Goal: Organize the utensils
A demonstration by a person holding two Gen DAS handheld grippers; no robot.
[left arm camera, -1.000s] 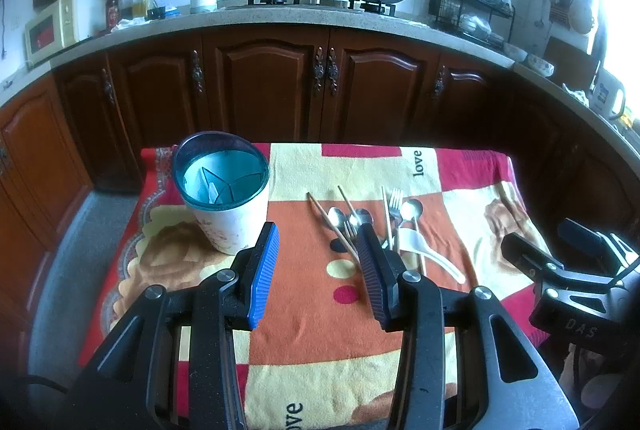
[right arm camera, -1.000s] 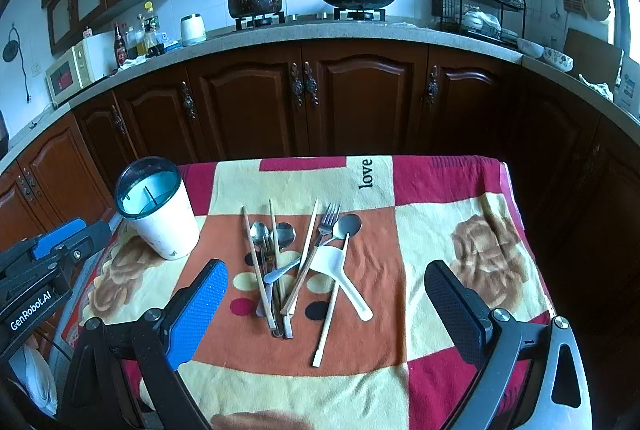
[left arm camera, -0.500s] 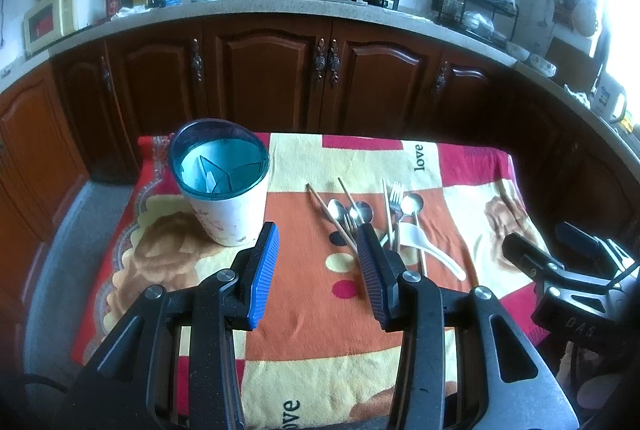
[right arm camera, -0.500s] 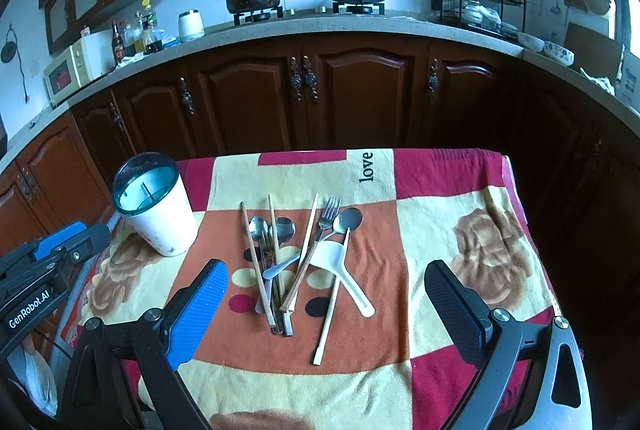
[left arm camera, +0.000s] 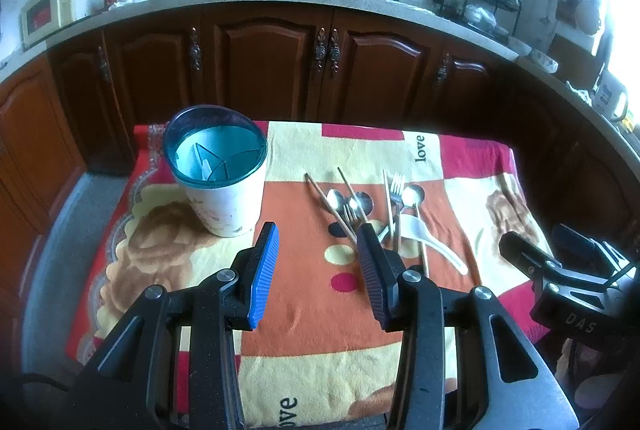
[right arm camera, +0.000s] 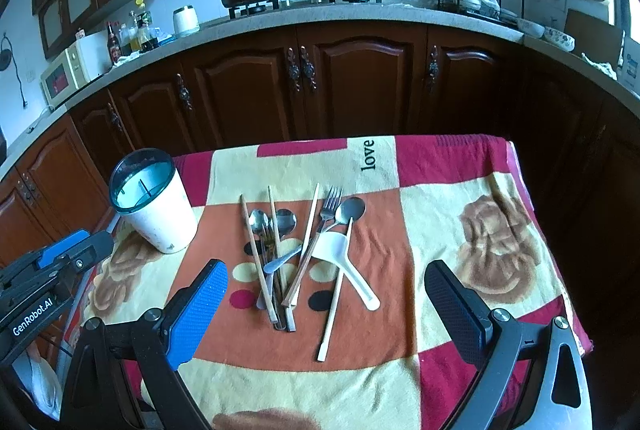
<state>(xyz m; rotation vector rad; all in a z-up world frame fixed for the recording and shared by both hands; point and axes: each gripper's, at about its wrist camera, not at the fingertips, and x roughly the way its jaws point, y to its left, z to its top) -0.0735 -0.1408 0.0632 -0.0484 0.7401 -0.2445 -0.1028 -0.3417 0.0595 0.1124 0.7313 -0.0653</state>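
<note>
At far left stands a white, teal-rimmed utensil holder (right arm camera: 154,200). Right of it, metal spoons, forks and wooden chopsticks (right arm camera: 304,250) lie heaped on the patterned cloth (right arm camera: 480,230). Left gripper (left arm camera: 316,242) half-open, right gripper (right arm camera: 326,282) wide, both empty. Dark cabinets (right arm camera: 360,78) behind.

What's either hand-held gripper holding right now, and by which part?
Nothing. The left hand-held gripper and right hand-held gripper are both open and empty; the utensils lie on the cloth.

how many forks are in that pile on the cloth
2. One fork lies near the middle of the pile, tines pointing toward the cabinets, beside a spoon. A second fork lies left of it, between the chopsticks, mostly covered. More could be hidden underneath.
</note>
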